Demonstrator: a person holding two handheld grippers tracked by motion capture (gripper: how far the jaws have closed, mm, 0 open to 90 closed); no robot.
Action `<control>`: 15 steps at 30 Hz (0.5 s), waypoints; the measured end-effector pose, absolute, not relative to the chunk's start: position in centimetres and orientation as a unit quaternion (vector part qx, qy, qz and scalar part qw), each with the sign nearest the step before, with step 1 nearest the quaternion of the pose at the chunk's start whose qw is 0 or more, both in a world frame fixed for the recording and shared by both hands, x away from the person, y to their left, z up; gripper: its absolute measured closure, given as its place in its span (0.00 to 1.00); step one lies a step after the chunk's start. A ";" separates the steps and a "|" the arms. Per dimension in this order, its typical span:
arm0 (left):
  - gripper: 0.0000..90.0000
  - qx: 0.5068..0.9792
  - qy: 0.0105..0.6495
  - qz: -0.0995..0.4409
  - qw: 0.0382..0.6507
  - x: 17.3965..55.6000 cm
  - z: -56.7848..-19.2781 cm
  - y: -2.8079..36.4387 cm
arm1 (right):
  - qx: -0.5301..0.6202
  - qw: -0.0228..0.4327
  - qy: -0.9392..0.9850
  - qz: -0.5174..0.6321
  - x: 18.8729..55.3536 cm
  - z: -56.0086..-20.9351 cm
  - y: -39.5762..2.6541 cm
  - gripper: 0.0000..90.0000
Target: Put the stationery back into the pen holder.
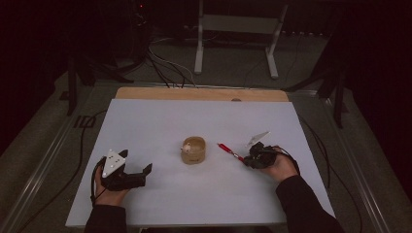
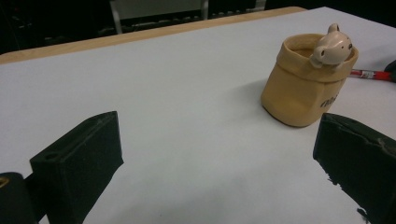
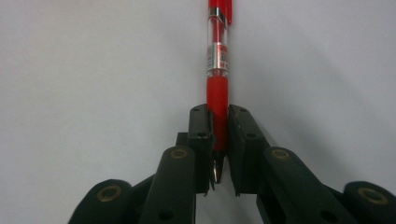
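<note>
**Pen pinched at the tip end, pot waiting mid-table**

Right gripper (image 3: 218, 140) clamped on red pen (image 3: 218, 70) at the grip section, nib between the jaws, barrel lying on white table (image 1: 160, 121) just right of tan pot (image 1: 193, 150). Left gripper (image 1: 127, 175) agape, empty, resting near the front-left. Best lifted level first, then tipped upright over the pot's mouth. Plenty of bare sheet all round; right edge near.

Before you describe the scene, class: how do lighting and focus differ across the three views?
High view: white table lit, surroundings dark. Left gripper view: beige pot sharp, soft shadow beside it. Right gripper view: red pen sharp, the right tongs gripping its tip end.
</note>
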State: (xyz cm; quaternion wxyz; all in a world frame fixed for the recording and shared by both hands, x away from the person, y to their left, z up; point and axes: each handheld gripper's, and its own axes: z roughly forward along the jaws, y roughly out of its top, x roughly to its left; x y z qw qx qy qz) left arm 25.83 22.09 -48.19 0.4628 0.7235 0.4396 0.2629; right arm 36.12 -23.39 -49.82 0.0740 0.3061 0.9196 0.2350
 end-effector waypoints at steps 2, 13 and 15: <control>0.02 0.725 0.439 0.263 0.461 25.8 -48.2 22.1 | 0.307 0.076 0.917 0.241 36.0 -49.7 -23.5 0.90; 0.02 0.723 0.440 0.263 0.463 25.8 -48.2 22.0 | 0.314 0.093 0.908 0.261 35.5 -49.2 -23.4 0.90; 0.02 0.724 0.439 0.263 0.462 25.8 -48.2 22.1 | 0.313 0.095 0.906 0.267 35.4 -48.9 -23.4 0.90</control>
